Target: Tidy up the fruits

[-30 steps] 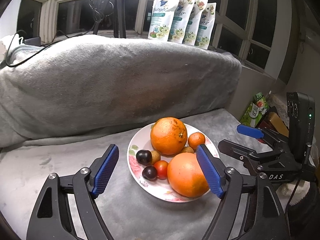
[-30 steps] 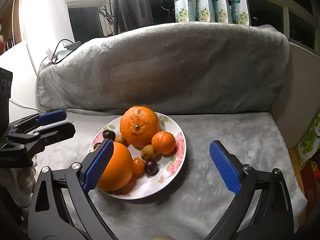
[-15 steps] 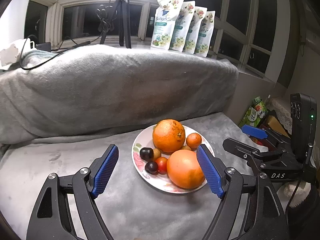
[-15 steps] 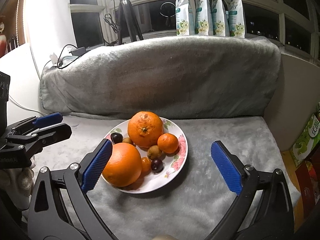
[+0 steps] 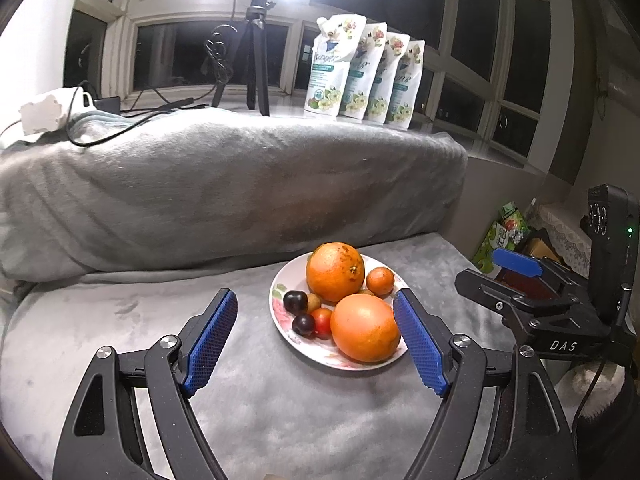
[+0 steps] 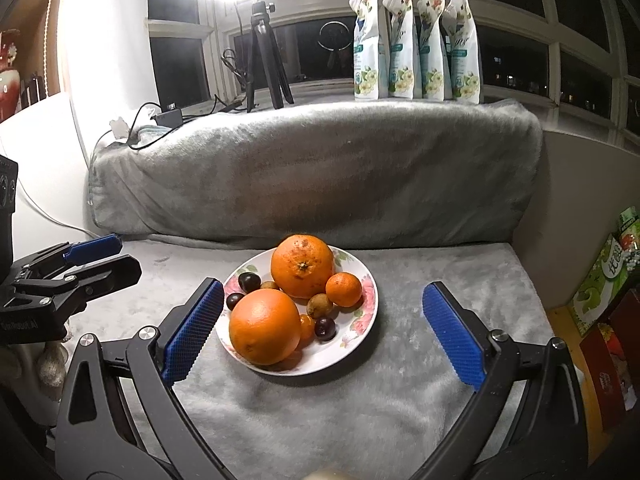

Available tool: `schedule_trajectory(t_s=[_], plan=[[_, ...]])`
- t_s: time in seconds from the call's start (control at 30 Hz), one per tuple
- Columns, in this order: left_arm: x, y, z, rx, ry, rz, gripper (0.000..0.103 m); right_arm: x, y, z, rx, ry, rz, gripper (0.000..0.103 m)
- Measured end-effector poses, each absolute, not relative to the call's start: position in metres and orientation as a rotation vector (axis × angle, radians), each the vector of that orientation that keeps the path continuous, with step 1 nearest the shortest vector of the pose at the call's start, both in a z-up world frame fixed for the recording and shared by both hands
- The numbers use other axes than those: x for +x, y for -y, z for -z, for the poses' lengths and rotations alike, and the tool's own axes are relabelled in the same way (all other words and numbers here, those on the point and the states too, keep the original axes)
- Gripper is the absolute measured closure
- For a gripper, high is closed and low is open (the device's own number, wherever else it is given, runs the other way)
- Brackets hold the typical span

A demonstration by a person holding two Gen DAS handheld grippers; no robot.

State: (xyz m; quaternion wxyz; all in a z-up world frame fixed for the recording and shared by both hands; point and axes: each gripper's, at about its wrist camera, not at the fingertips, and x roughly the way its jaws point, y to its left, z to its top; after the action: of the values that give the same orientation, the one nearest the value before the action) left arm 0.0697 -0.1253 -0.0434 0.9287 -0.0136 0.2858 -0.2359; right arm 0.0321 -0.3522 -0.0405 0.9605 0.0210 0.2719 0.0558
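A white floral plate sits on a grey blanket and carries two big oranges, a small tangerine, dark plums, a red cherry tomato and brown longans. My left gripper hangs open, back from the plate's near edge, nothing between its blue pads. My right gripper is open too, spread wide on the near side of the plate and above it. Each gripper shows at the edge of the other's view.
A rolled grey blanket forms a ridge behind the plate. On the windowsill stand several refill pouches, a tripod and cables. Boxes and packets crowd the floor to the right of the blanket's edge.
Both grippers have drawn back and risen from the plate, so the plate and fruit look smaller and the windowsill and lamp have come into view. The fruit has not moved.
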Motion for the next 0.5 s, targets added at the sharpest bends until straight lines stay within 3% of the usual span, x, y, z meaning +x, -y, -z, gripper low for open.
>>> schedule_trajectory(t_s=[0.5], plan=[[0.040,0.107,0.036,-0.013,-0.542,0.407,0.019,0.007,0.338,0.023,-0.007,-0.488,0.007,0.001]])
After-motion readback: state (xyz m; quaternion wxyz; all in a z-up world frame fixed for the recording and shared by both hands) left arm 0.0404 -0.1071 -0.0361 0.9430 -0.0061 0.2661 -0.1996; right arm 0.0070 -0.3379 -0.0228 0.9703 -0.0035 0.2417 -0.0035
